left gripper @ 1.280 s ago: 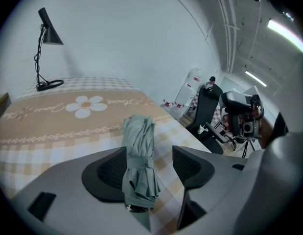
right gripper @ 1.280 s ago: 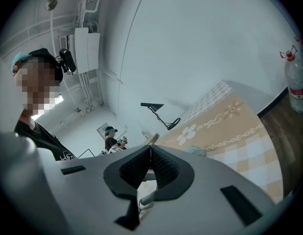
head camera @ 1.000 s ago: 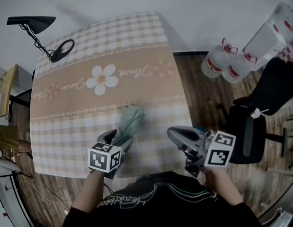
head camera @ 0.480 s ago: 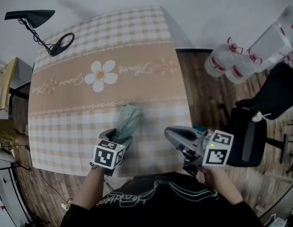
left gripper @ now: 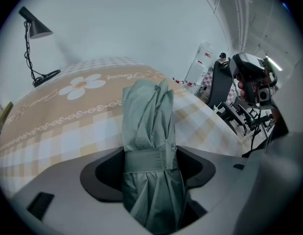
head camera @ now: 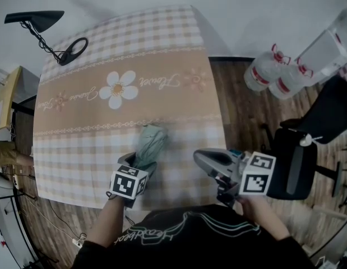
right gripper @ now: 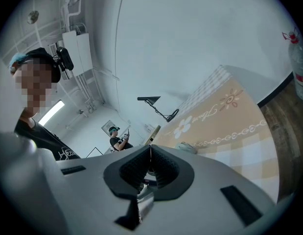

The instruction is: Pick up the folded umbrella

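Note:
The folded umbrella (head camera: pixel 150 144) is pale green, bound by a strap, and lies over the near part of the checked tablecloth (head camera: pixel 123 55). My left gripper (head camera: pixel 140 164) is shut on the umbrella (left gripper: pixel 150 146) at its strap, with the canopy end pointing away over the table (left gripper: pixel 68 116). My right gripper (head camera: pixel 204 160) hovers at the table's near right corner, its jaws pressed together with nothing between them (right gripper: pixel 150 168). The umbrella (right gripper: pixel 186 147) shows small and distant in the right gripper view.
A black desk lamp (head camera: pixel 36 20) with its ring base (head camera: pixel 72 50) stands at the far left corner. Water bottles (head camera: pixel 271 77) and a black office chair (head camera: pixel 308 150) stand on the wooden floor to the right. Another person (right gripper: pixel 117 138) stands far off.
The left gripper and umbrella have barely shifted. The right gripper drifted slightly left. The view has edged a little.

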Tool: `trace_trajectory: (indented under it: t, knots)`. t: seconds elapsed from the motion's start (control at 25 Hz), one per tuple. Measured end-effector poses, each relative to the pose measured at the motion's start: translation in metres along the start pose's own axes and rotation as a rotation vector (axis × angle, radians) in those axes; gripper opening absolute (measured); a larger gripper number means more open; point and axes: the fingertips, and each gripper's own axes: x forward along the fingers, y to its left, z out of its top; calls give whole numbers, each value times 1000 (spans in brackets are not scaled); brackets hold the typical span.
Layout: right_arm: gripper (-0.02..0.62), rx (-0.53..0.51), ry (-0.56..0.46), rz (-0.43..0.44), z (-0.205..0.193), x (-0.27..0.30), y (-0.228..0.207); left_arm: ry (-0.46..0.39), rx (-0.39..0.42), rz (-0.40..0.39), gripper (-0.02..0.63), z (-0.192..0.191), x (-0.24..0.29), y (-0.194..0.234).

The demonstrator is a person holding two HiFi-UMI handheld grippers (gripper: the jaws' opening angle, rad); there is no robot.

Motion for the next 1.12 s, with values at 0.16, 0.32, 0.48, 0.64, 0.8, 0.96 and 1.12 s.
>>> trace_trajectory:
  t: [0.16, 0.32, 0.48, 0.64, 0.8, 0.96, 1.12]
  knots:
    - [12, 2, 6, -5, 1, 0, -5, 26, 19, 25, 298, -4, 5, 2]
    - [12, 7, 13, -1, 0, 3, -9, 32, 38, 61, 299, -4, 8, 3]
    - [12, 21, 24, 7, -2, 7, -11, 42, 50, 69, 301, -3, 7, 6]
    - [12, 28, 40, 6, -7, 8, -16, 43, 47, 56, 296, -3, 6, 6]
    - [12, 33, 49, 0, -11, 10, -18, 21, 41, 58, 290, -1, 6, 7]
    - [12, 30, 42, -14, -12, 8, -16, 17, 29, 54, 285, -3, 7, 8]
    - [12, 28, 35, -21, -15, 7, -6, 1, 9, 39, 279, 1, 5, 7]
